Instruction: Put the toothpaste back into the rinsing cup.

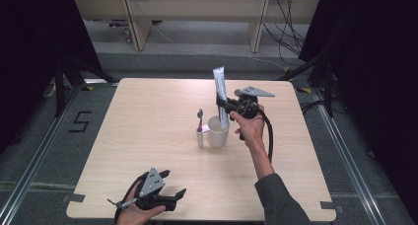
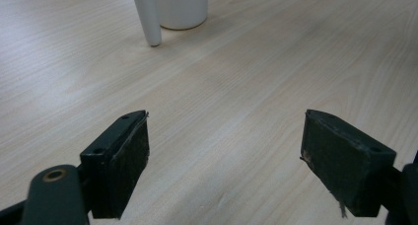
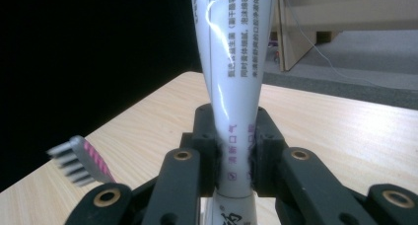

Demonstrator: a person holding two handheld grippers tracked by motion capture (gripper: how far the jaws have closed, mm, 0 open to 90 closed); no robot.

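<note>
Wooden table (image 1: 148,136), right gripper (image 1: 227,105) raised, clamping upright toothpaste tube (image 1: 220,94) over mug (image 1: 217,131), left gripper (image 1: 172,185) resting low, jaws apart.

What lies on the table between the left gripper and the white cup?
Nothing: between the left gripper and the white cup there is bare table, as the left gripper view shows; the toothbrush handle stands beside the cup.

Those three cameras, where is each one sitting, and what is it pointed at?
High view: fixed above the near edge of the table, looking forward and down; both forearms, the left tool and the right tool show.
Left gripper view: rides the left tool, low over the wood, facing the white mug; its open jaws show.
Right gripper view: rides the right tool, looking along jaws shut on the toothpaste tube, toothbrush beside.
Shared: high and left gripper views both show the mug; high and right both show the tube.
</note>
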